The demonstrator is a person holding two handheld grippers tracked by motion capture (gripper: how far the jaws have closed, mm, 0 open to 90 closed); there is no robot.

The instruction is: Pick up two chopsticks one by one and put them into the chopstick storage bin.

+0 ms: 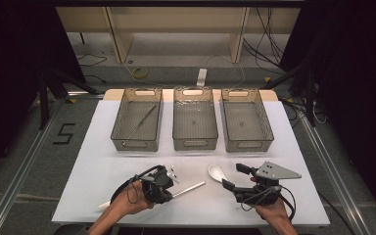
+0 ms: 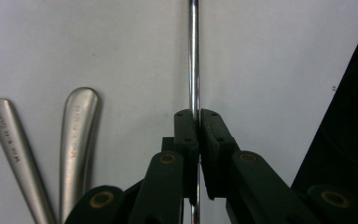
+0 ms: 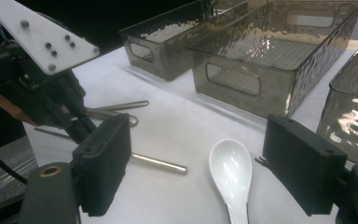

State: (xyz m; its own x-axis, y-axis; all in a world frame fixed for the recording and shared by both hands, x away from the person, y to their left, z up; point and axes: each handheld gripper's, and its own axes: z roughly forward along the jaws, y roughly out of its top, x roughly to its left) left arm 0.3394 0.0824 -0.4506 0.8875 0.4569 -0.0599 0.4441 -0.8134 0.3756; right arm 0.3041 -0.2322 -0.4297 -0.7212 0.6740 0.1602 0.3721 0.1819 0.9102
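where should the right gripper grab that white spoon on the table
Grip the white spoon by its handle, not the bowl: the bowl is wide, rounded and smooth, so pads would likely slip. It lies flat, bowl up, between the open right gripper jaws, so come straight down from above, jaws across the narrow handle.

White-covered bench (image 1: pixel 103 147), three grey bins (image 1: pixel 195 125) along its back, white spoon (image 1: pixel 216 172), metal rod (image 1: pixel 190 188) — possibly a chopstick — two steel handles (image 2: pixel 77 140)
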